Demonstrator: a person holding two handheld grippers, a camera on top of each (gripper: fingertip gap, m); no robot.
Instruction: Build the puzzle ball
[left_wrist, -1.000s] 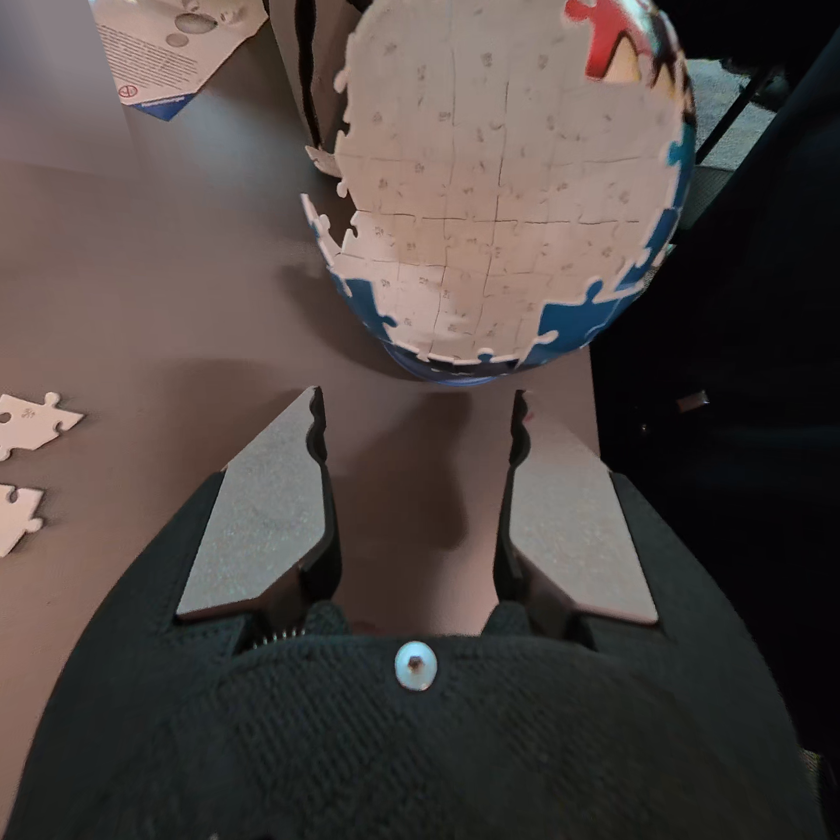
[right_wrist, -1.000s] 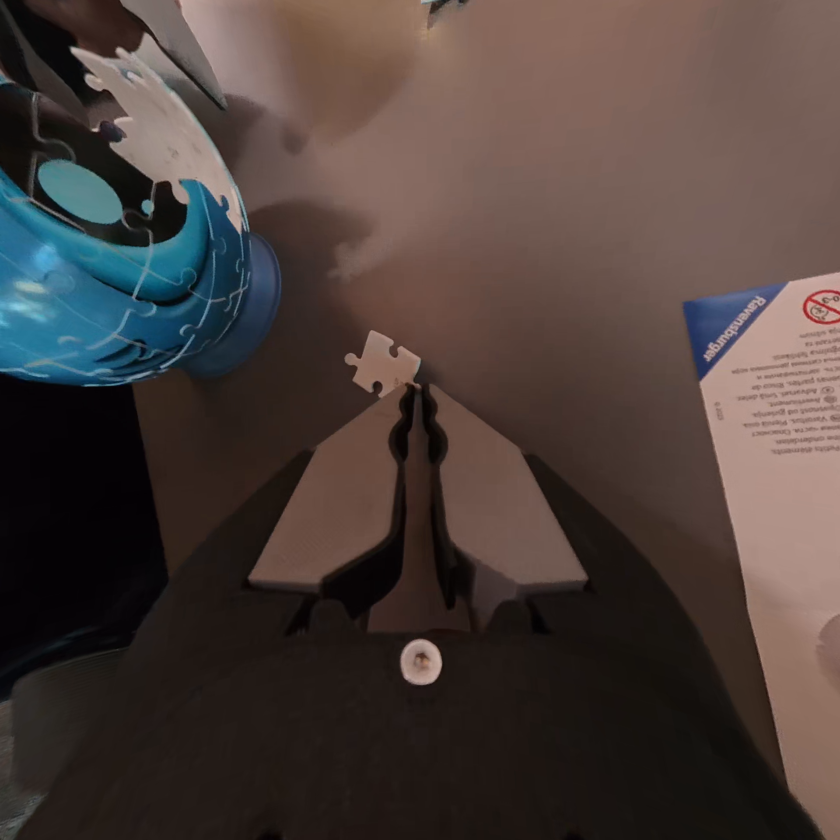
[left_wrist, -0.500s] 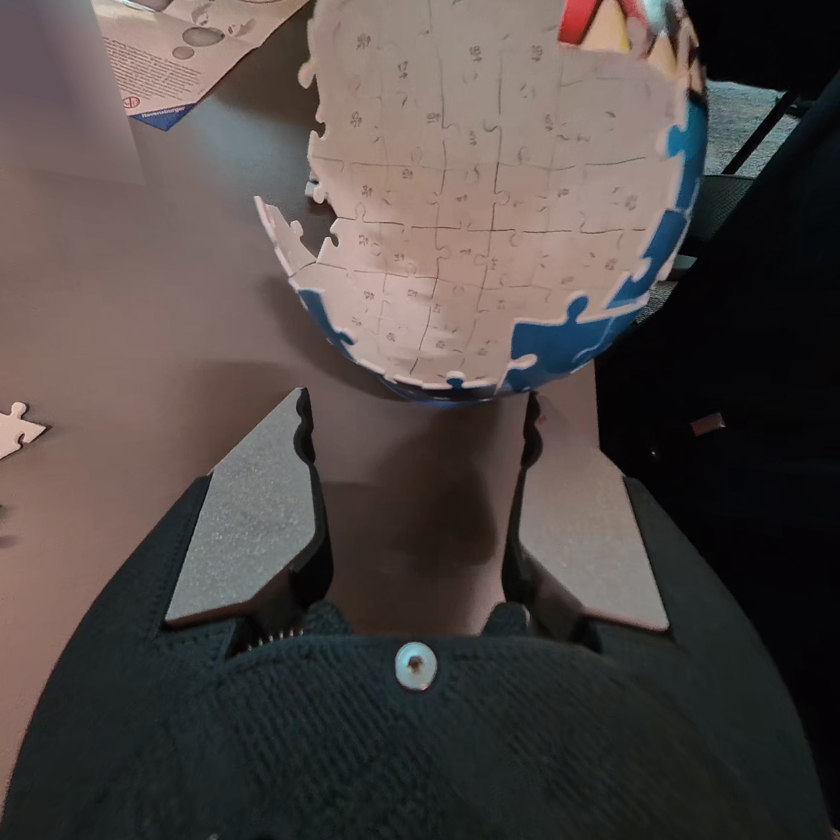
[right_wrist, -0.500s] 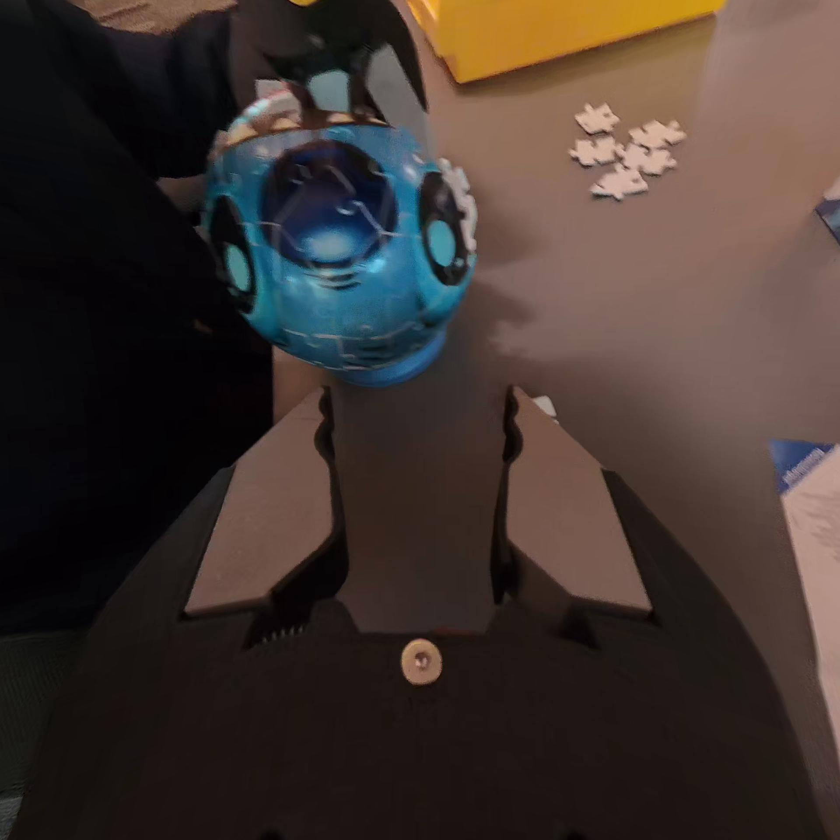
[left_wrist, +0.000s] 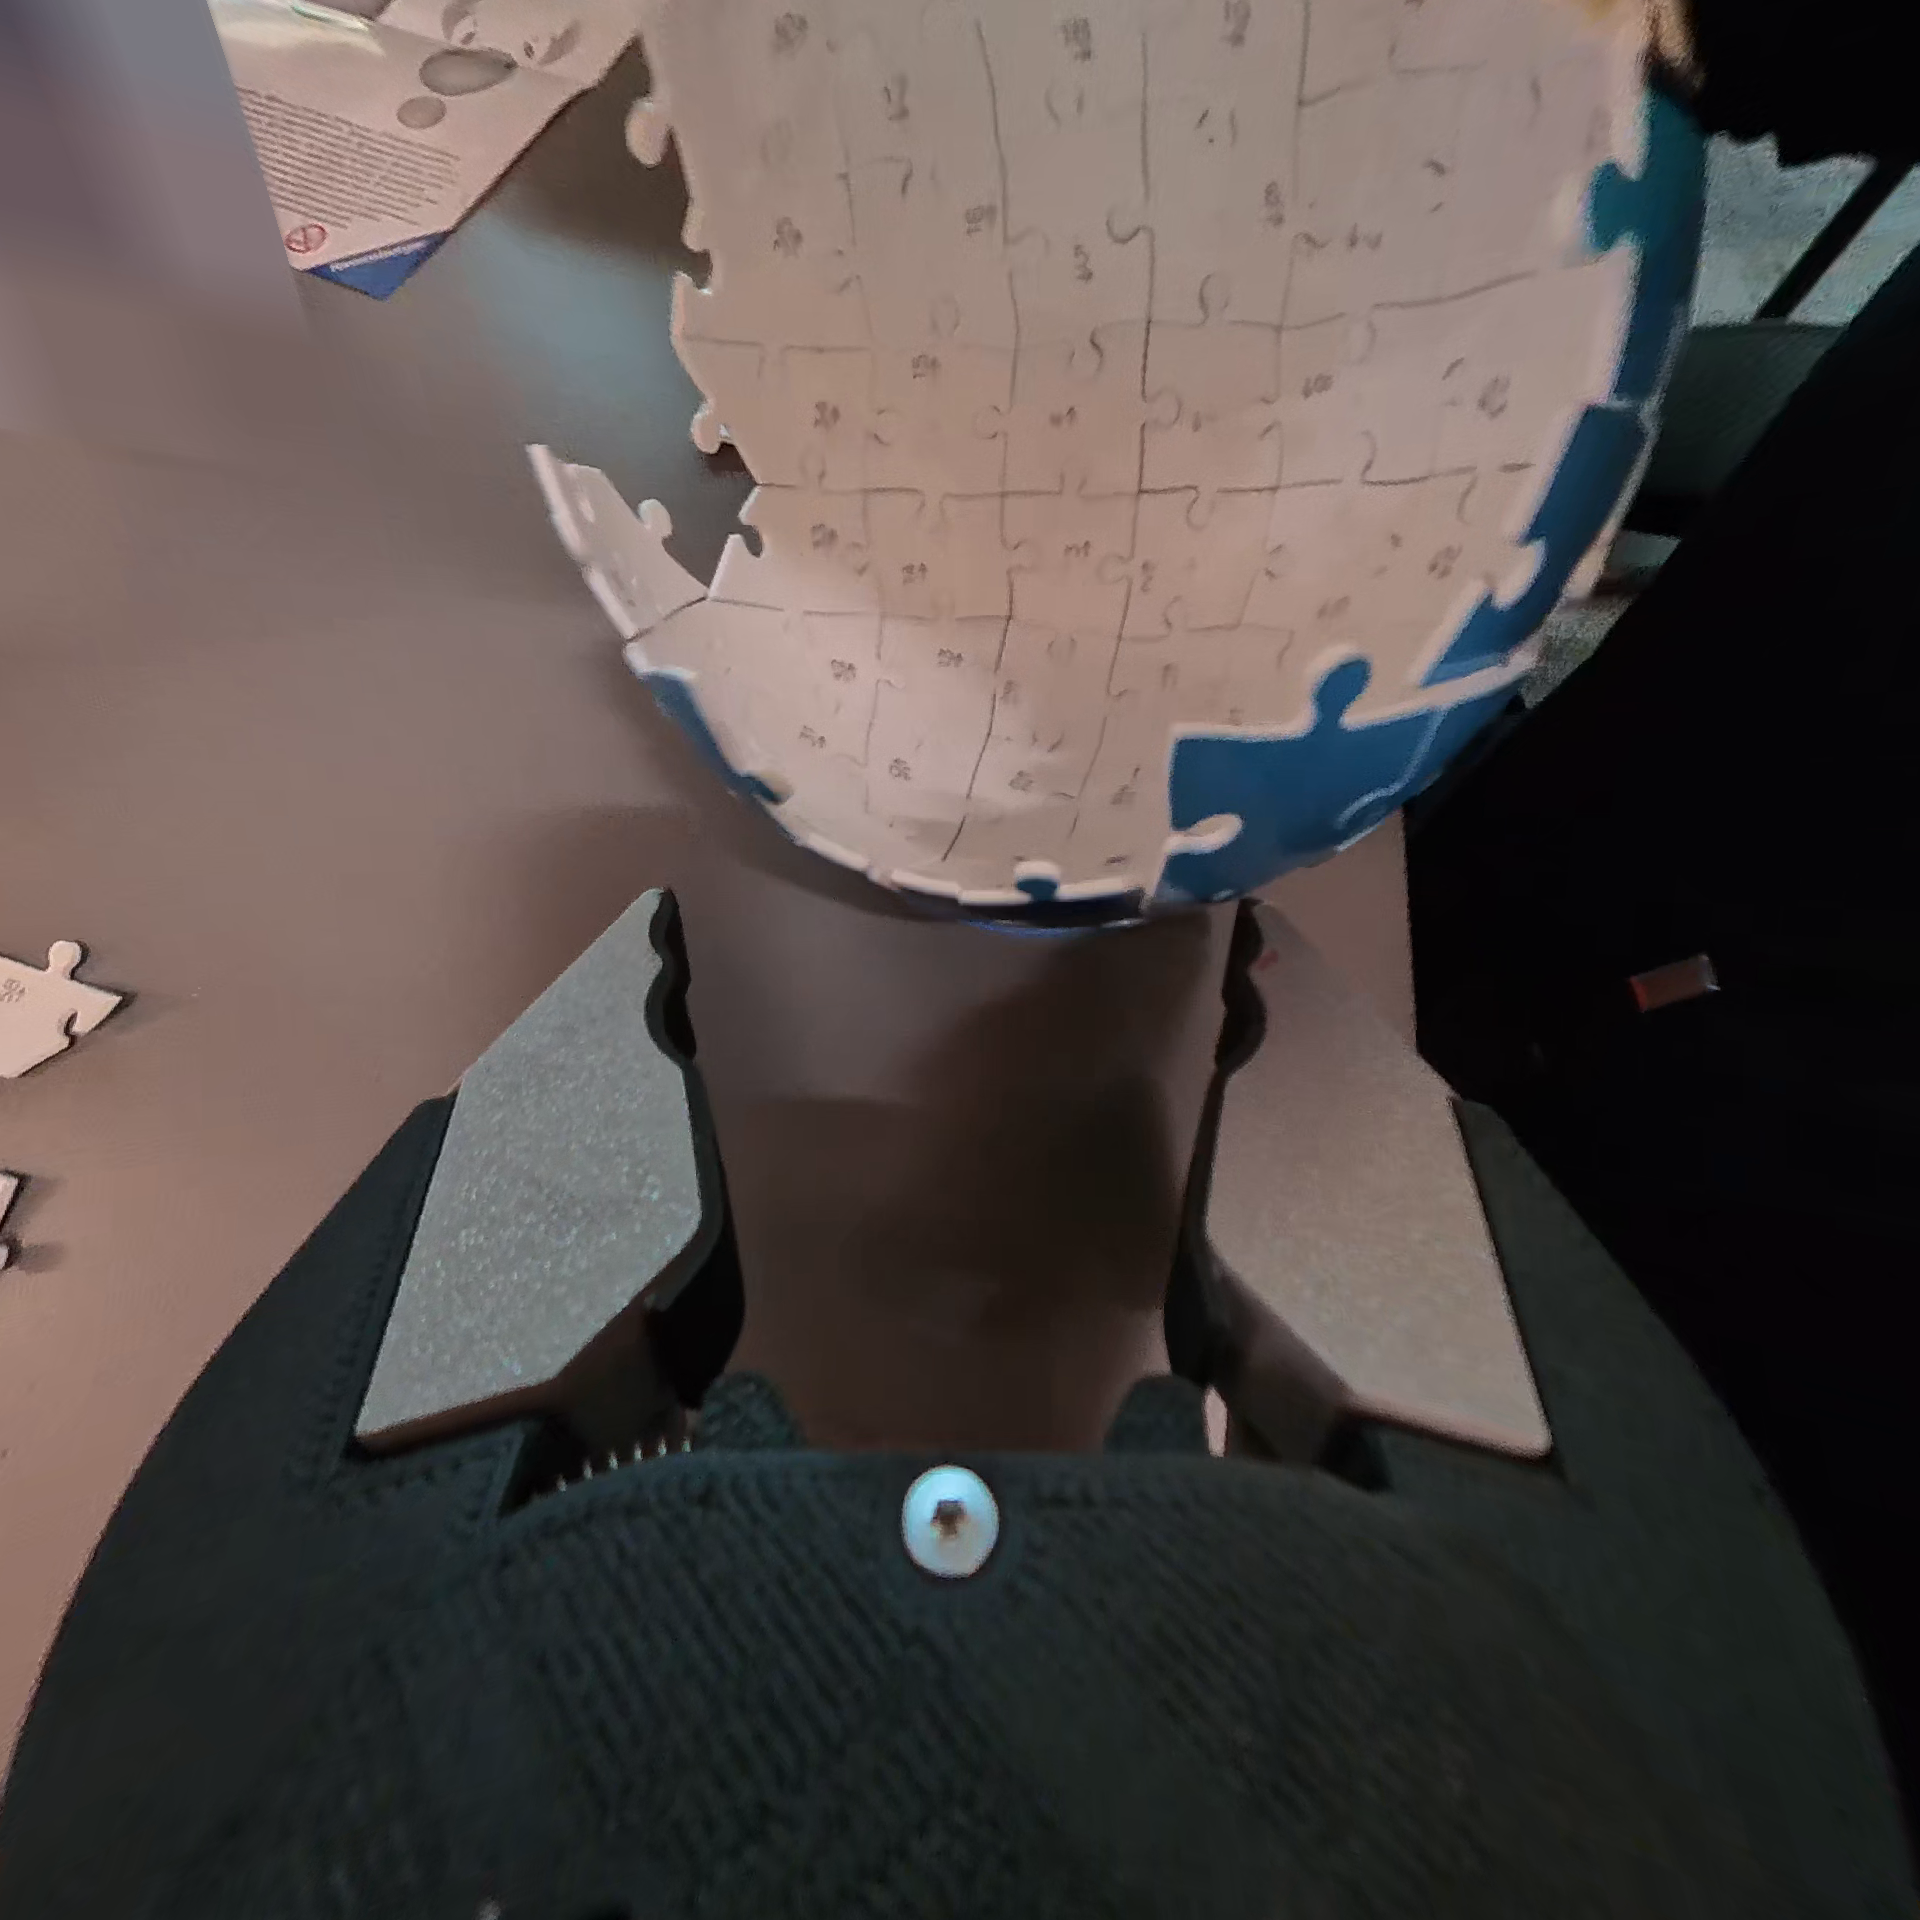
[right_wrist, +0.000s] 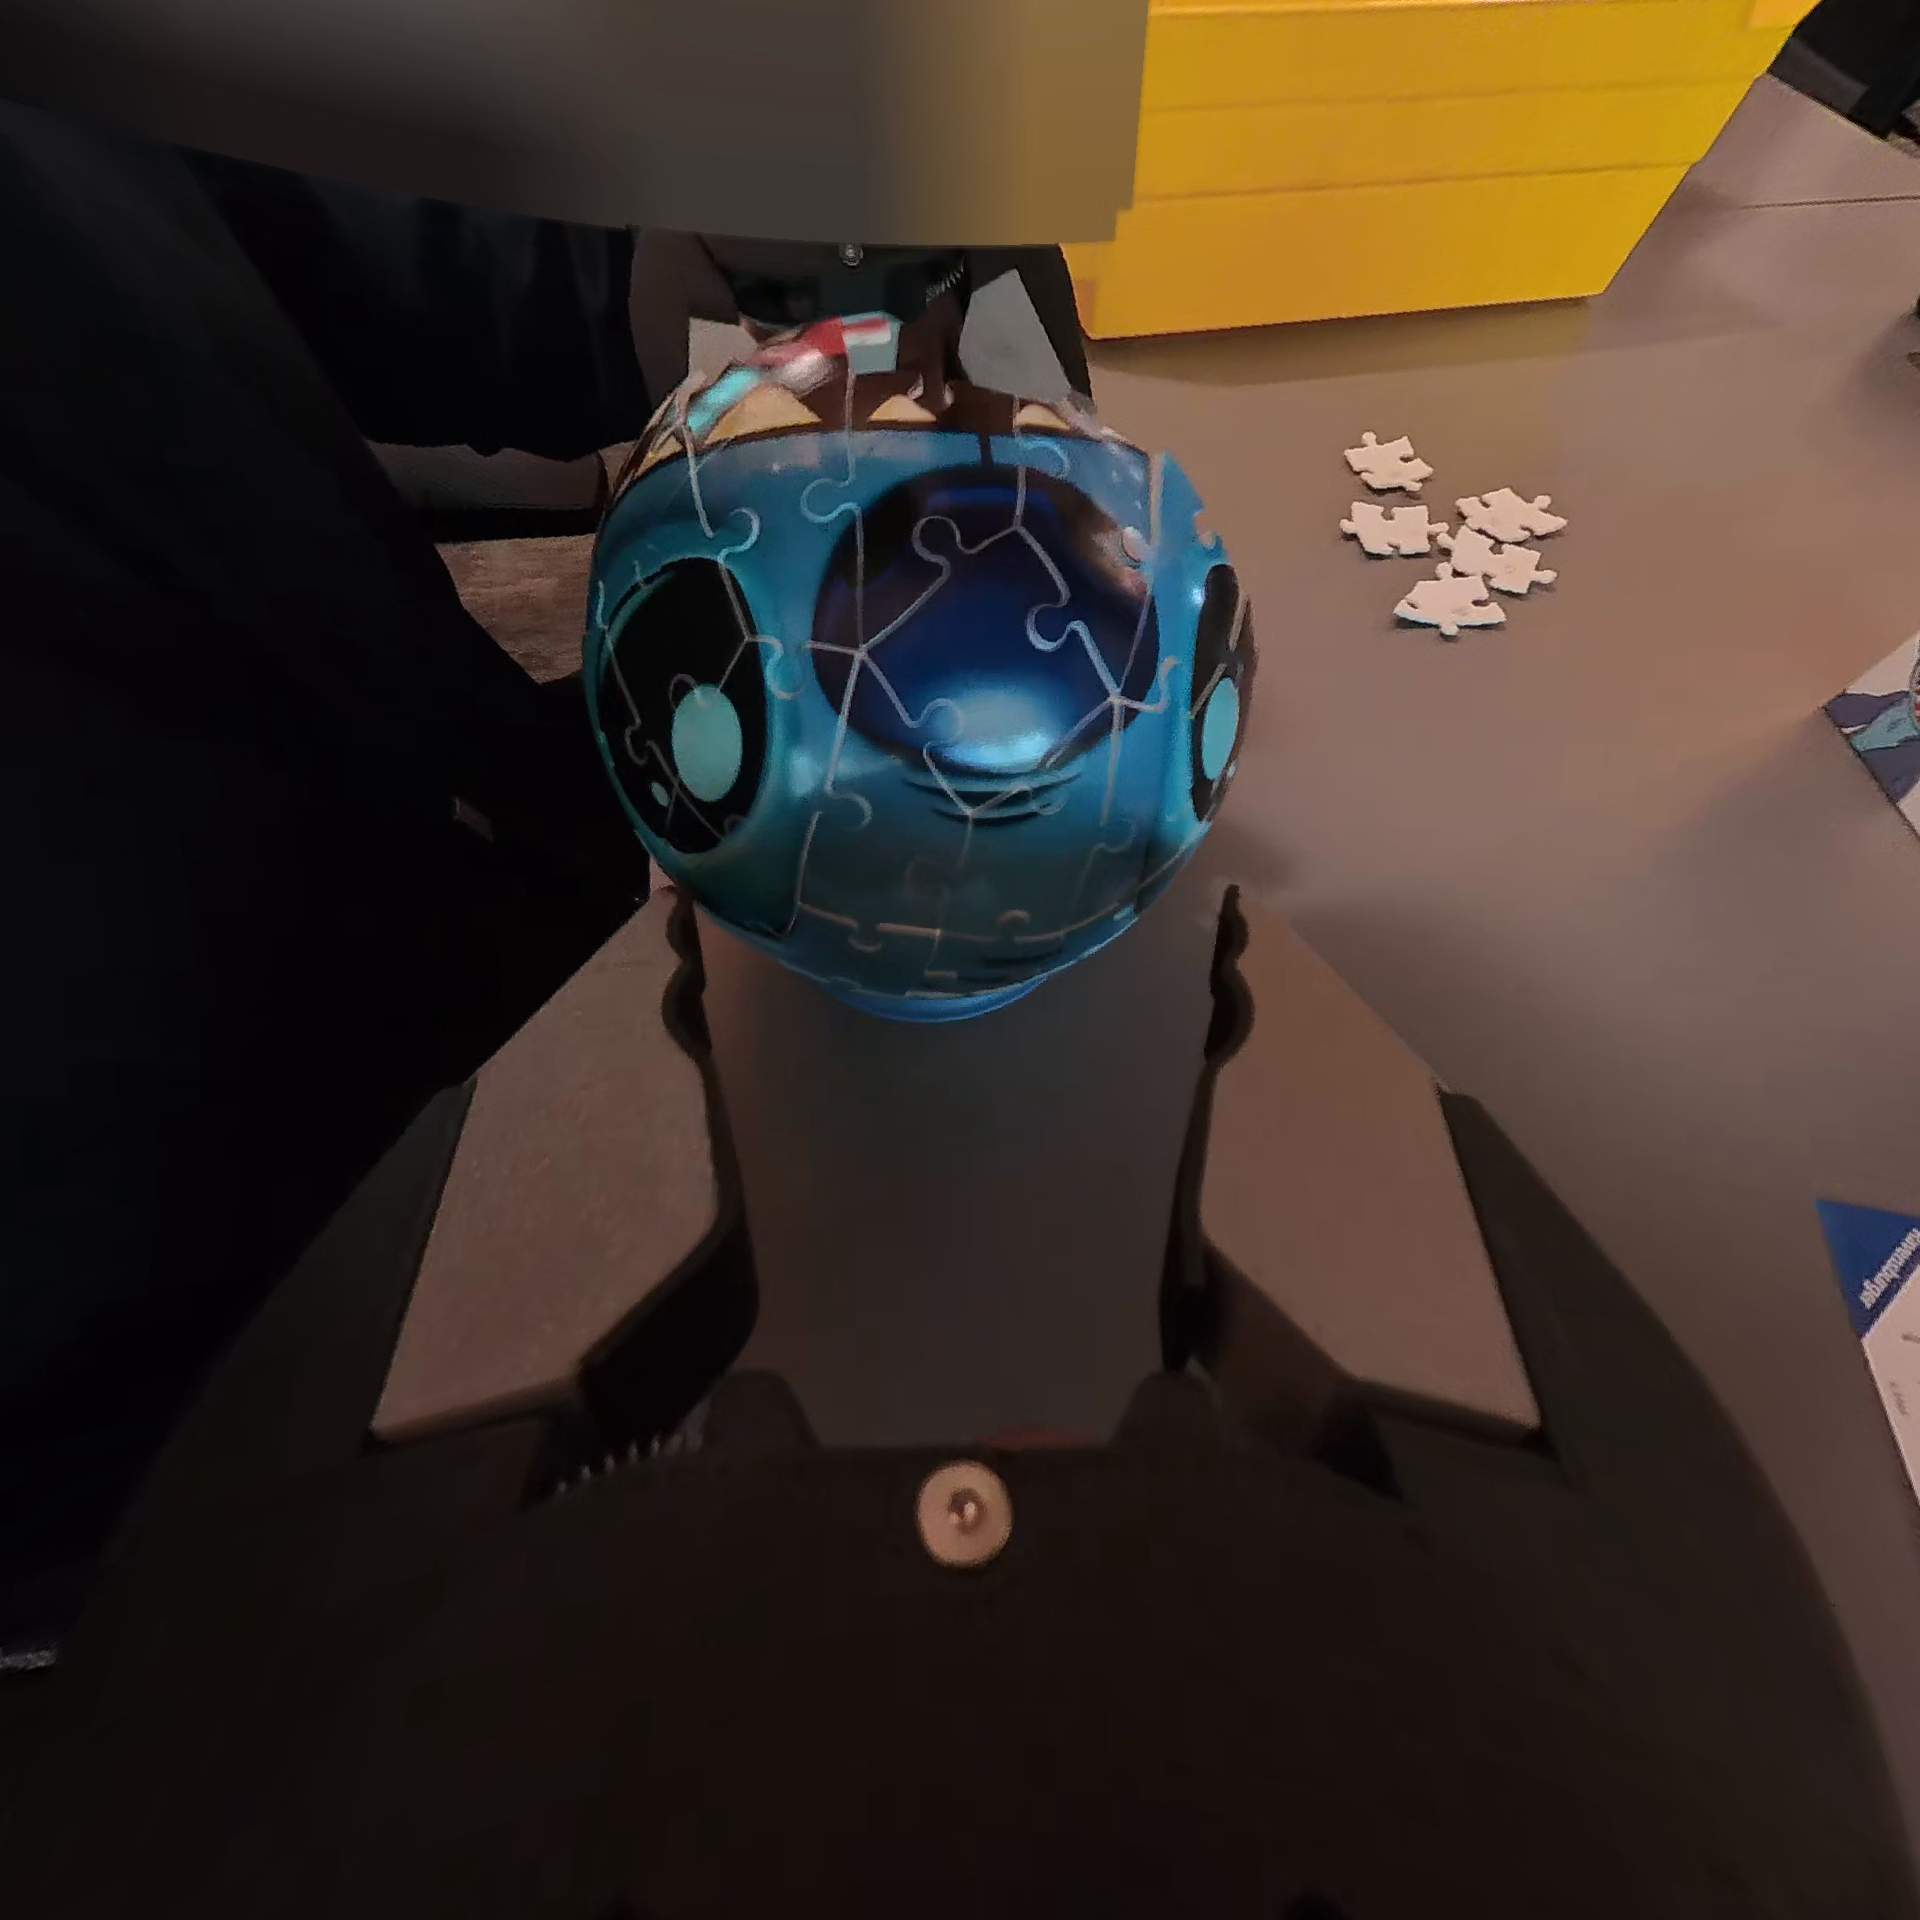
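The partly built puzzle ball (left_wrist: 1143, 468) stands on its blue base near the table's edge; the left wrist view looks into its open white inside. The right wrist view shows its blue printed outside (right_wrist: 925, 707). My left gripper (left_wrist: 951, 925) is open and empty, its tips just short of the ball's lower rim. My right gripper (right_wrist: 951, 920) is open and empty, its tips on either side of the ball's lower part, not touching. Loose white pieces (right_wrist: 1455, 530) lie on the table beyond the ball; two more (left_wrist: 42, 1003) lie left of my left gripper.
A yellow box (right_wrist: 1434, 156) stands at the back of the brown table (left_wrist: 312, 675). A printed instruction sheet (left_wrist: 416, 135) lies beyond the ball, also at the right in the right wrist view (right_wrist: 1870, 1330). The table edge drops off beside the ball. The other gripper (right_wrist: 862, 301) shows behind the ball. About 11 cm separates my left fingertips from my right.
My right gripper let go of the white piece, opened and swung round to face the ball. My left gripper moved closer to the ball and stayed open.
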